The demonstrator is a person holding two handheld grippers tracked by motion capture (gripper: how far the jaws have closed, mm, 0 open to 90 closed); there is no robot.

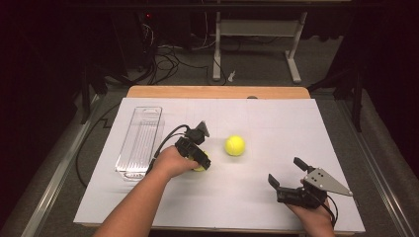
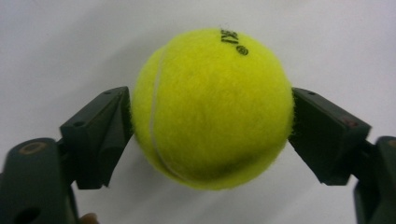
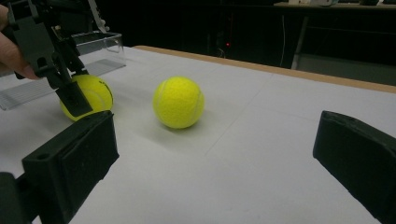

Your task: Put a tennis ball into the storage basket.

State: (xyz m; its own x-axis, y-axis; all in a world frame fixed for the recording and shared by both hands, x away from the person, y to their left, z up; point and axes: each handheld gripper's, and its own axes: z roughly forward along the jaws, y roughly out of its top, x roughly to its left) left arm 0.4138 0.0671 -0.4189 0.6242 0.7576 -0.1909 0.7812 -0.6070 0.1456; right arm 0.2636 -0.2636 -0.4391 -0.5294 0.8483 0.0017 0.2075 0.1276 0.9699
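A yellow tennis ball [image 2: 212,109] sits on the white sheet between the two black jaws of my left gripper [image 2: 210,135], and both pads press against its sides. From above, that gripper [image 1: 198,160] points down at the ball [image 1: 201,168], left of the table's middle. A second tennis ball [image 1: 235,145] lies free just to the right of it. My right gripper [image 1: 284,170] rests near the front right, jaws wide open with nothing between them. In its own view the free ball [image 3: 179,102] lies ahead and the held ball [image 3: 93,95] is at the left.
A clear plastic container [image 1: 141,140] lies lengthwise at the left of the white sheet [image 1: 276,118], close to my left hand. The table's wooden edge [image 1: 217,92] runs along the back. Cables and table legs stand on the floor beyond.
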